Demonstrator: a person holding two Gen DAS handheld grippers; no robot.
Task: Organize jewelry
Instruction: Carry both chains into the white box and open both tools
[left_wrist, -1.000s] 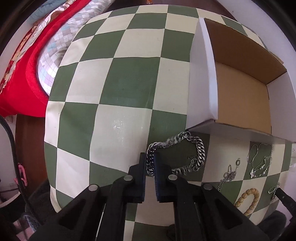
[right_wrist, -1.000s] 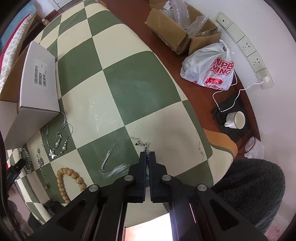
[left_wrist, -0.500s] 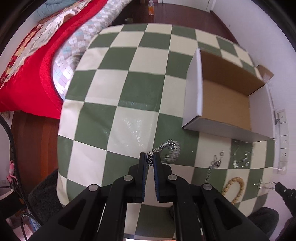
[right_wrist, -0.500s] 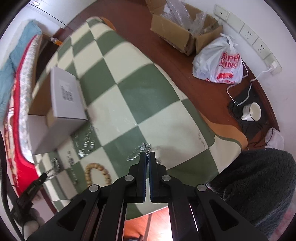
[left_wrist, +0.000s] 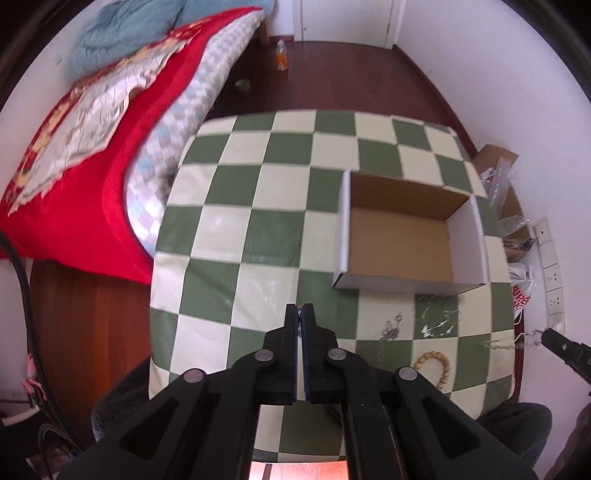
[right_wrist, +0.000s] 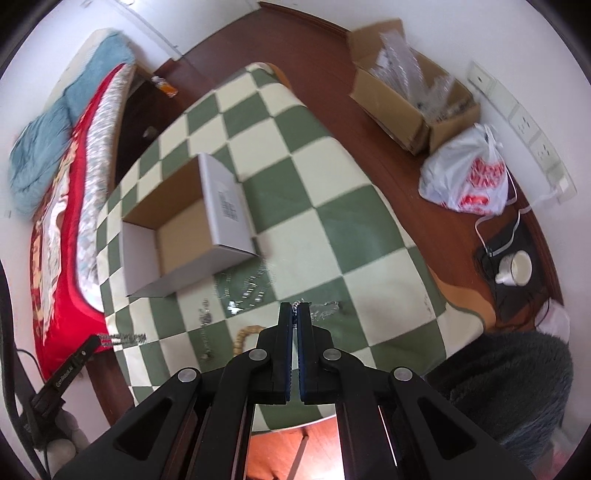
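Observation:
My left gripper (left_wrist: 300, 314) hangs high over the green-and-cream checked table (left_wrist: 258, 229), its jaws closing the last bit. The right wrist view shows it (right_wrist: 98, 338) gripping a chunky silver chain (right_wrist: 122, 338) that dangles in the air. My right gripper (right_wrist: 295, 310) is shut on a thin silver chain (right_wrist: 325, 307), blurred at its tips; in the left wrist view this chain (left_wrist: 502, 341) trails from the right gripper (left_wrist: 543, 332). An open white box (left_wrist: 341, 229) with a bare brown inside stands on the cloth (right_wrist: 225, 206). A beaded bracelet (left_wrist: 439, 365) and silver necklaces (left_wrist: 439, 325) lie in front of it.
A bed with a red blanket (left_wrist: 74, 184) runs along the table's left side. On the wooden floor to the right are a cardboard box (right_wrist: 406, 99), a white plastic bag (right_wrist: 465, 177) and a cup (right_wrist: 515, 267). A dark fluffy seat (right_wrist: 517, 387) is near the table's corner.
Both grippers have risen well above the table. The chunky chain and the thin chain have left the cloth and hang from the left and right grippers.

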